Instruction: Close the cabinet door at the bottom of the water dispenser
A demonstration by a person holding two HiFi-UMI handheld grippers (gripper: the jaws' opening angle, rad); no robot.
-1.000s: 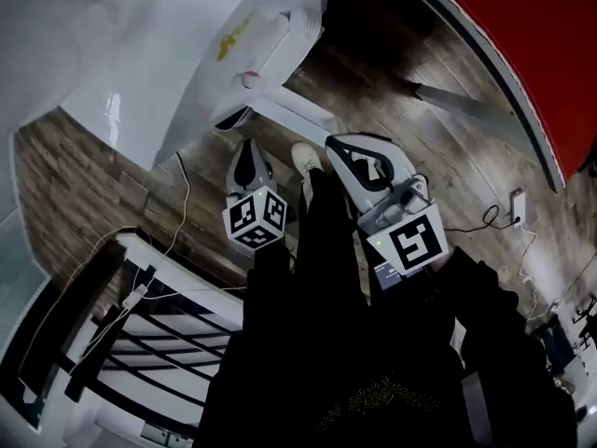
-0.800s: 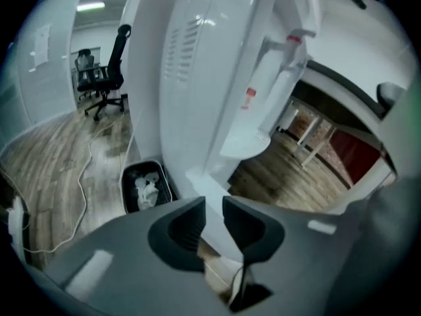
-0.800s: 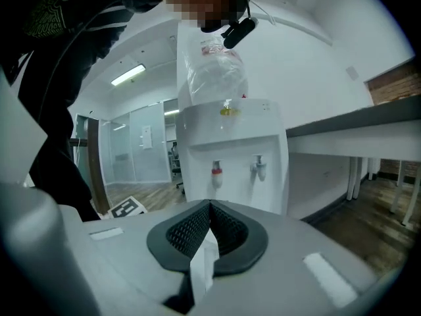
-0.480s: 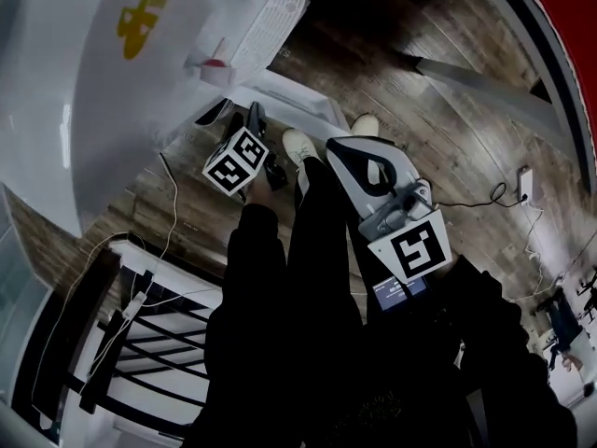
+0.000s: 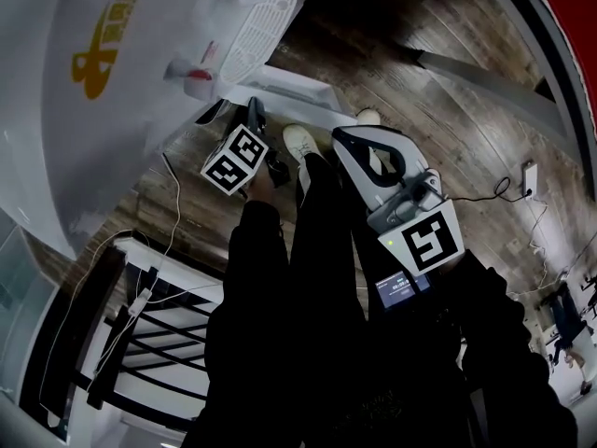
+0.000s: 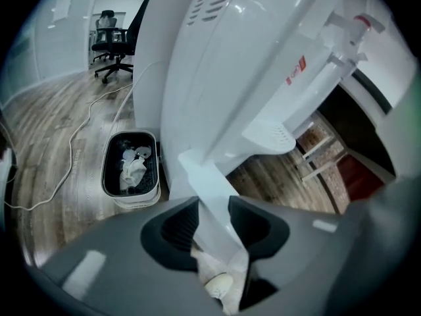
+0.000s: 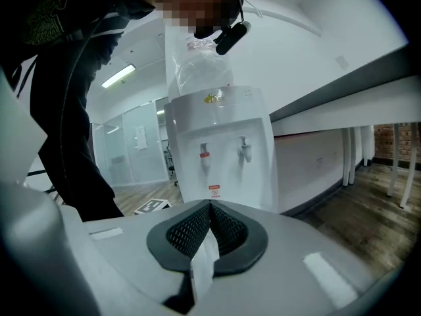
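Note:
The white water dispenser (image 5: pixel 121 73) (image 7: pixel 223 150) stands at the upper left of the head view, with a red tap (image 7: pixel 204 155) and a white tap on its front. Its bottom cabinet door (image 5: pixel 291 88) (image 6: pixel 205 180) stands open, edge toward me. My left gripper (image 5: pixel 254 118) (image 6: pixel 212 209) points down onto that edge. Its jaws are closing, the door's edge fills the gap between them and both pads look to touch it. My right gripper (image 5: pixel 366 152) (image 7: pixel 210 208) hangs to the right, away from the door, shut with nothing between its pads.
A waste bin (image 6: pixel 130 170) with crumpled paper stands beside the dispenser. A cable (image 6: pixel 66 153) trails over the wooden floor. A black-and-white rack (image 5: pixel 159 334) is at the lower left, the person's shoe (image 5: pixel 300 143) by the door, and a long white desk (image 7: pixel 348 104) to the right.
My left gripper has dropped toward the dispenser's base and now straddles the open door's edge. The right gripper has sunk a little and stays shut.

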